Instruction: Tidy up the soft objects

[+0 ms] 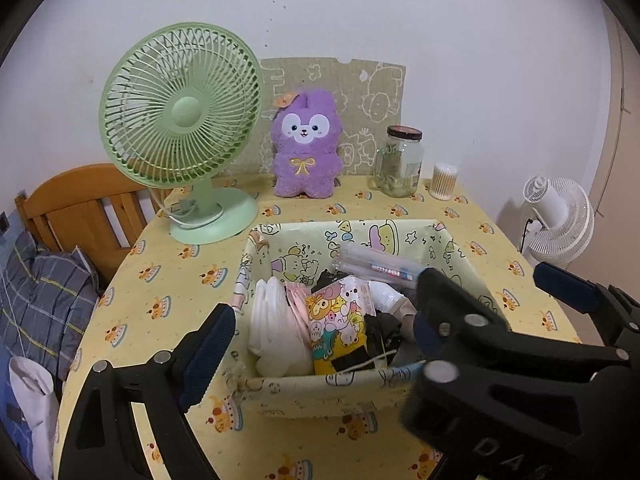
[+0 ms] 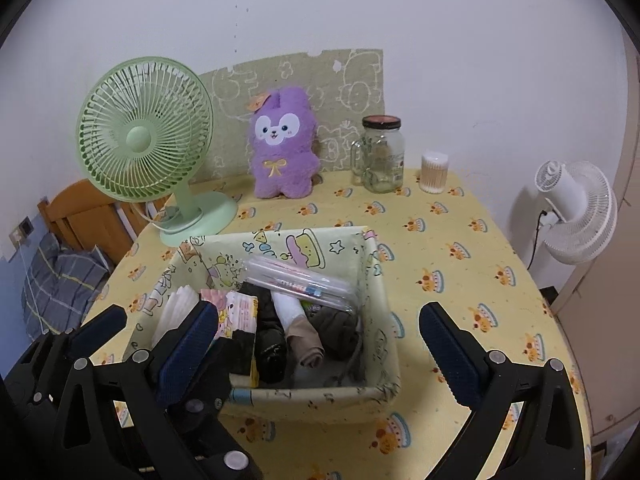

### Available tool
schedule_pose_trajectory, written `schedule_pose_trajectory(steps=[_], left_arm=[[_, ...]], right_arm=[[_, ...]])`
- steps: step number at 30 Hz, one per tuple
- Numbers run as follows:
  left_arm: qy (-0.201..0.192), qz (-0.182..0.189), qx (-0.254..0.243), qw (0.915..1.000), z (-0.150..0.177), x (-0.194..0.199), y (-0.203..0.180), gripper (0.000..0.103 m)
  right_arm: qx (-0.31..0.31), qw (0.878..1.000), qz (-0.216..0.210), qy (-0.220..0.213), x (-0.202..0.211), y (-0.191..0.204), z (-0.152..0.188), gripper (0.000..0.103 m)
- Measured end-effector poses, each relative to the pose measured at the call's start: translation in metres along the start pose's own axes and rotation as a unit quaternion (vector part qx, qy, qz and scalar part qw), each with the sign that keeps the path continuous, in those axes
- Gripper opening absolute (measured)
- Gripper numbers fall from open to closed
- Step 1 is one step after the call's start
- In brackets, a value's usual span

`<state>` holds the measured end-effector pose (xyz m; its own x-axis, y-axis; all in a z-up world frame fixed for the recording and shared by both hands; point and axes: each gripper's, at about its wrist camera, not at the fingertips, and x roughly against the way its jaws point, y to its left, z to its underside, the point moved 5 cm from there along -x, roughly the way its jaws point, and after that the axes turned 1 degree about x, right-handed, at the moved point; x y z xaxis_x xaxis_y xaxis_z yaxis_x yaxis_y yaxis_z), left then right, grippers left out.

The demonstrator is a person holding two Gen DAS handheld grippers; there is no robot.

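Socks (image 2: pixel 304 336) and other soft items lie rolled inside the fabric basket (image 2: pixel 384 384); left gripper (image 1: pixel 324 344) and right gripper (image 2: pixel 316 336) hover above it, both open and empty; the clear pen case (image 2: pixel 300 284) resting on the rolls could snag or tip out if jaws reach under it.

A green fan (image 1: pixel 180 120) stands on the desk (image 1: pixel 168 280). A glass jar (image 1: pixel 400 164) is near cotton swabs (image 1: pixel 443 181).

Table (image 2: pixel 460 240), yellow cake-print cloth — fabric bin (image 2: pixel 372 394) centre; green fan (image 2: pixel 144 132) 10 o'clock; plush (image 2: pixel 282 148), jar (image 2: pixel 380 156), swab tub (image 2: pixel 434 172) 12–1 o'clock
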<state>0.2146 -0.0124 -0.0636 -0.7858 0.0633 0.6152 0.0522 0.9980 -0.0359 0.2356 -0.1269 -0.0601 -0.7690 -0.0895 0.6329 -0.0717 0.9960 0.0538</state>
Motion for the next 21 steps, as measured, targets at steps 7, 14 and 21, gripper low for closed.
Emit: schedule_pose_trajectory(steps=[7,14,21], left_arm=[[-0.021,-0.011,0.005,0.9997,0.001,0.03,0.004,0.093],[-0.043,-0.024,0.012,0.9987,0.003,0.06,0.012,0.093],[-0.064,-0.027,0.011,0.9975,0.008,0.089,0.013,0.095]], right_arm=[[-0.005,1.0,0.007,-0.024,0.033,-0.009,0.002,0.102],[0.001,0.999,0.011,-0.047,0.064,-0.015,0.003,0.102],[-0.003,0.997,0.01,-0.071,0.096,-0.017,0.009,0.102]])
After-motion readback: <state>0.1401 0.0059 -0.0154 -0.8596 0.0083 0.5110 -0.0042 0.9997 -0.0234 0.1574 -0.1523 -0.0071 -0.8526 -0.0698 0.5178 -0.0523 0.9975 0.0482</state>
